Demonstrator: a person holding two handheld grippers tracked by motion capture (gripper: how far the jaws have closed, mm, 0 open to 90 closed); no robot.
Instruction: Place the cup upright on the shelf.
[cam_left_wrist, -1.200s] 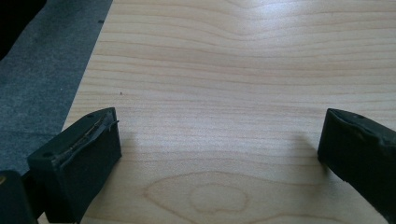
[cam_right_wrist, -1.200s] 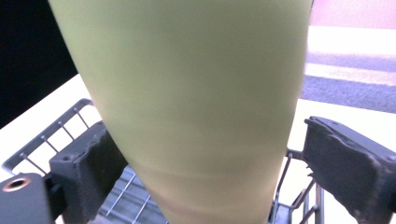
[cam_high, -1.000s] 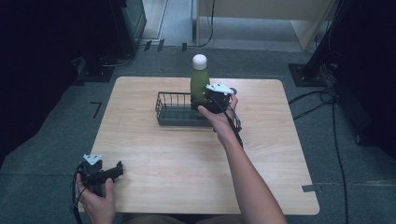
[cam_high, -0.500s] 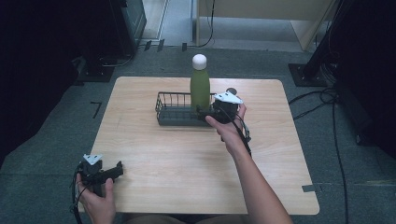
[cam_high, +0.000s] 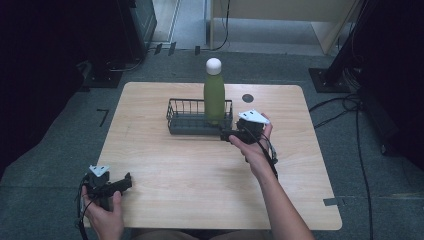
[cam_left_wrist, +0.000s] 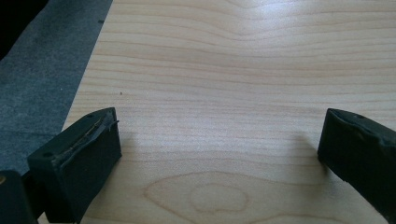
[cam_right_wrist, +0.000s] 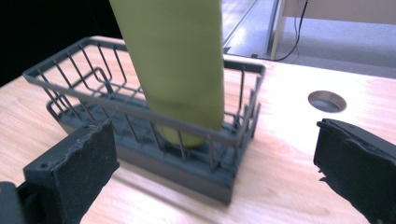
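A green bottle (cam_high: 214, 95) with a white cap stands upright in the right end of a dark wire basket (cam_high: 186, 103) at the far middle of the table. My right gripper (cam_high: 226, 135) hovers just in front of the basket's right end, open and holding nothing. In the right gripper view the bottle (cam_right_wrist: 177, 60) rises from the basket (cam_right_wrist: 140, 112) beyond the wide-apart jaws of the right gripper (cam_right_wrist: 217, 133). My left gripper (cam_high: 128, 181) rests at the table's near left corner. It is open over bare wood in the left gripper view (cam_left_wrist: 222, 123).
A round cable hole (cam_high: 247, 98) lies in the tabletop (cam_high: 200, 170) just right of the basket, also in the right gripper view (cam_right_wrist: 327, 100). Grey floor surrounds the table, with cables at the right and dark equipment at the back left.
My right gripper has drawn back from the bottle toward the near side of the table. The bottle stays upright in the basket. The left gripper has not moved.
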